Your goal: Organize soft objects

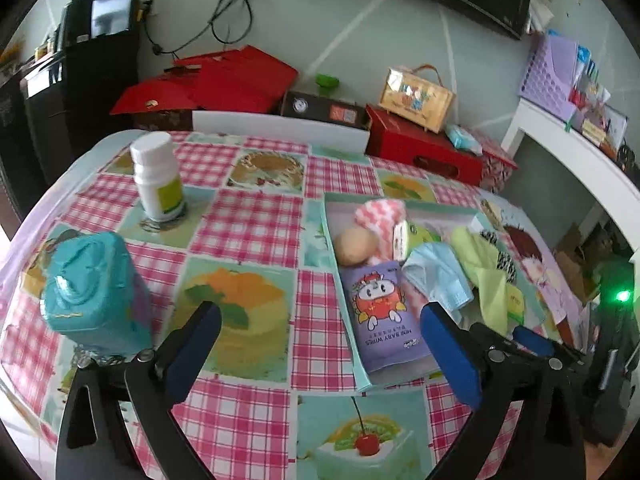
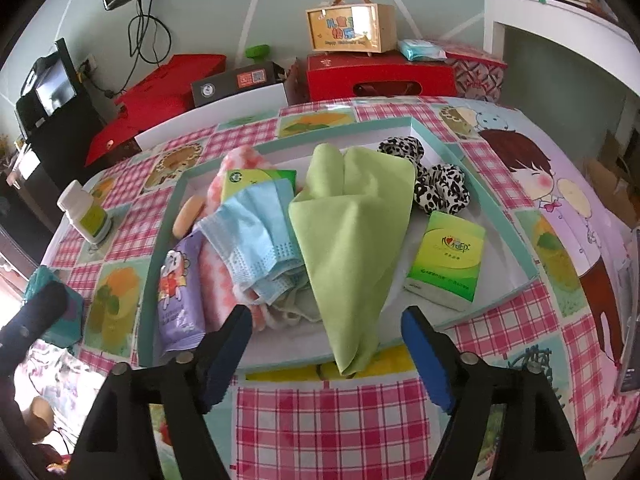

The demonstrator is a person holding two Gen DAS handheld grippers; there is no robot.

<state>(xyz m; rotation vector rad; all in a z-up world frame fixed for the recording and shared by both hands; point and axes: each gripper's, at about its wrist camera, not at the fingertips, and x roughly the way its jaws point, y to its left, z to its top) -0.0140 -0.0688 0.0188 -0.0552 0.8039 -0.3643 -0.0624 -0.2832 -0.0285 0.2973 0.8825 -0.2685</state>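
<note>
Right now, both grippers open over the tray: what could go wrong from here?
1. The green cloth hangs over the tray's near rim onto the tablecloth; a nudge could drag it out.
2. The blue face masks lie loosely on the pink-and-white cloth, so a grab might lift both.
3. The teal tin stands close beside the left gripper; a sideways sweep may tip it.

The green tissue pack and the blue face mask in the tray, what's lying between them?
The green cloth lies between the tissue pack and the blue mask, its tip hanging over the tray's near rim. The right wrist view shows it.
</note>
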